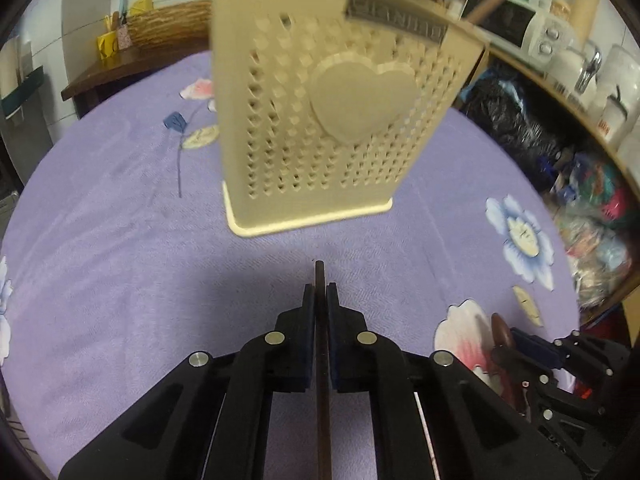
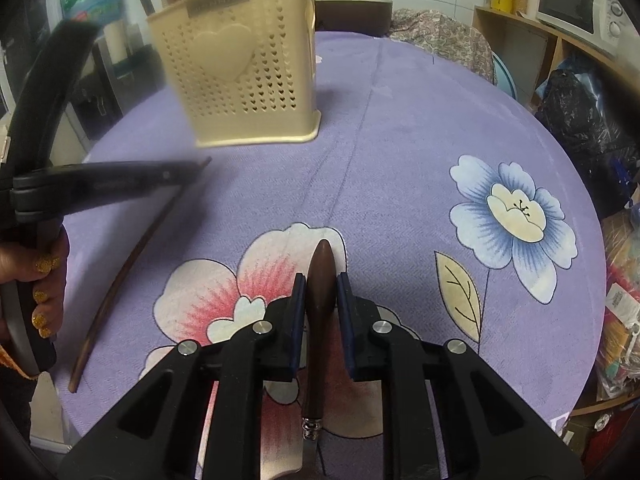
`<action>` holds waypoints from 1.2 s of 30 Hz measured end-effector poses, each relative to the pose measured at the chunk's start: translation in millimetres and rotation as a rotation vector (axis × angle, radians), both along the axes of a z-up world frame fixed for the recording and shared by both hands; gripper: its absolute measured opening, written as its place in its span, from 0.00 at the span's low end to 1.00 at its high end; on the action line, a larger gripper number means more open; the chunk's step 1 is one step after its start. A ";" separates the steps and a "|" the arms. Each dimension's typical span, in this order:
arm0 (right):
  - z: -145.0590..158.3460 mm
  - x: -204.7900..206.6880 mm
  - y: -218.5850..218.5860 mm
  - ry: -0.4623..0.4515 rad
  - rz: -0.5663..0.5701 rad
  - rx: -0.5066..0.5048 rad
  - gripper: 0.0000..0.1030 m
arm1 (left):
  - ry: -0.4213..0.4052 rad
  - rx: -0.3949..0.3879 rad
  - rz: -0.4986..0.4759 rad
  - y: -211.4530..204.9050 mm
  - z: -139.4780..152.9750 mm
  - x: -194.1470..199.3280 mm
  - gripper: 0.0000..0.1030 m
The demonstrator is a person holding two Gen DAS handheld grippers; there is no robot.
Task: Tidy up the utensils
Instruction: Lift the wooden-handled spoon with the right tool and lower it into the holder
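Overhead, grey label plate [image 1: 396,16] on cream utensil holder [image 1: 320,128], lettering unreadable

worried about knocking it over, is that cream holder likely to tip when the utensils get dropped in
The cream holder is tall over a fairly small base, and it looks like thin perforated plastic, so probably light: a sideways nudge near the rim may well tip or slide it on the purple tablecloth. The utensils already standing in it may add some steadying weight.
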State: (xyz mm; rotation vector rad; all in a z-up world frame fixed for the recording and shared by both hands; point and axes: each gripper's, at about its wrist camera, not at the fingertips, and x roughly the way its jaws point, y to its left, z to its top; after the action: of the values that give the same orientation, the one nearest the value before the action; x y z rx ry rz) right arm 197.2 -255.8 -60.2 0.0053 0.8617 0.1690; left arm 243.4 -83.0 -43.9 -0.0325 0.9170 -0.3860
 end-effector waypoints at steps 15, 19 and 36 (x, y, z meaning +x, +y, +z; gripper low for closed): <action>75.2 -27.9 -4.1 -0.167 0.074 0.156 0.16 | -0.318 -0.187 0.013 55.1 128.3 -68.1 0.06; 85.5 -27.6 -3.7 -0.181 0.084 0.174 0.16 | -0.356 -0.181 0.010 59.9 141.2 -72.8 0.06; 129.3 -16.4 11.5 -0.237 0.149 0.192 0.16 | -0.416 -0.188 -0.011 64.7 178.6 -73.4 0.06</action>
State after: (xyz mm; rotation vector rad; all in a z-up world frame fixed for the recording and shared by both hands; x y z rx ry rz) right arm 180.8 -244.3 69.2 0.0990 0.6067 0.3842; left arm 169.9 -18.3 134.8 -0.1153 0.4691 -0.4680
